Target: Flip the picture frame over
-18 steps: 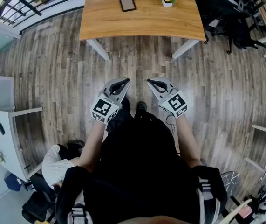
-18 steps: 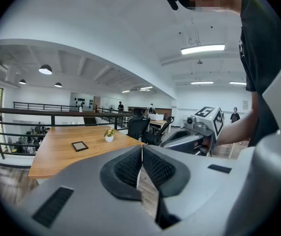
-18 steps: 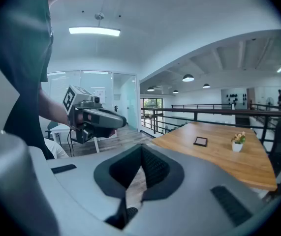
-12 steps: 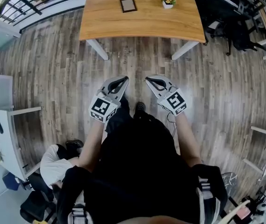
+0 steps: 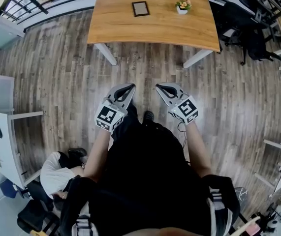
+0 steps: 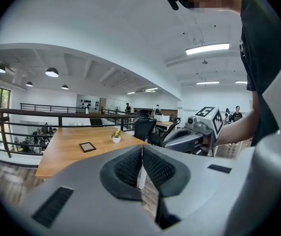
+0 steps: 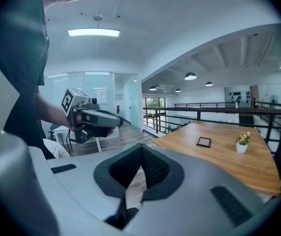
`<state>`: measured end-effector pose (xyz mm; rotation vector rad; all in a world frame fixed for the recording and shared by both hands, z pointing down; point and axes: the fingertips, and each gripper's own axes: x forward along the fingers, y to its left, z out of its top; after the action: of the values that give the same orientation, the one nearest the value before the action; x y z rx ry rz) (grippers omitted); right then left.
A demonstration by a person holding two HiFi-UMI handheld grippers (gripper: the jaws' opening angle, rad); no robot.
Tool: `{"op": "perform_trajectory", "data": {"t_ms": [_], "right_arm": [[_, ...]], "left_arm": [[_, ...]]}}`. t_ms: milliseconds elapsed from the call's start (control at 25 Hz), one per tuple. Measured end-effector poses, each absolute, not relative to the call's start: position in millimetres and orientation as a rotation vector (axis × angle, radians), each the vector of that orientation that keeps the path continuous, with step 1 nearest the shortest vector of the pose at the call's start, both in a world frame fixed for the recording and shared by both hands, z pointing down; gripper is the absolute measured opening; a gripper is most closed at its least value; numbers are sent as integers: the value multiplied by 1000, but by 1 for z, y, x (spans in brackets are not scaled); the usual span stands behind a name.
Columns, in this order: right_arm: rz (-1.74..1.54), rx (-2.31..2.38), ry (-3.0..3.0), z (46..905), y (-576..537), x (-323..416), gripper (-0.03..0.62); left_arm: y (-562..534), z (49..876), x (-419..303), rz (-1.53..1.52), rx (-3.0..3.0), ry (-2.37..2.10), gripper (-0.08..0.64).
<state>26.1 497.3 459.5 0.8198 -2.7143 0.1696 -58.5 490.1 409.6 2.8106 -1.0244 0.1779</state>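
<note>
A small dark picture frame [image 5: 140, 8] lies flat on a wooden table [image 5: 125, 31] at the far end of the head view; it also shows as the picture frame [image 6: 87, 147] in the left gripper view and the picture frame [image 7: 203, 142] in the right gripper view. My left gripper [image 5: 130, 87] and right gripper [image 5: 159, 87] are held side by side over the floor, well short of the table. Both are shut with nothing between the jaws.
A little potted plant [image 5: 182, 6] stands on the table to the right of the frame. Black office chairs [image 5: 251, 31] sit at the right, a railing [image 5: 22, 1] at the far left, a white desk [image 5: 2, 136] at the near left. Wood floor lies between me and the table.
The table and frame have shifted slightly down and to the right in the head view. Both grippers keep their pose, shut.
</note>
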Motion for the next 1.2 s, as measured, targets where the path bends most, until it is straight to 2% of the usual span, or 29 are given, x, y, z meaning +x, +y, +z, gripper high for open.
{"op": "perform_trajectory", "data": {"t_ms": [1200], "right_arm": [[201,1014,-2506,477,312,-23,8]], "left_arm": [[279,413,-119,162,2855,-832,23]]}}
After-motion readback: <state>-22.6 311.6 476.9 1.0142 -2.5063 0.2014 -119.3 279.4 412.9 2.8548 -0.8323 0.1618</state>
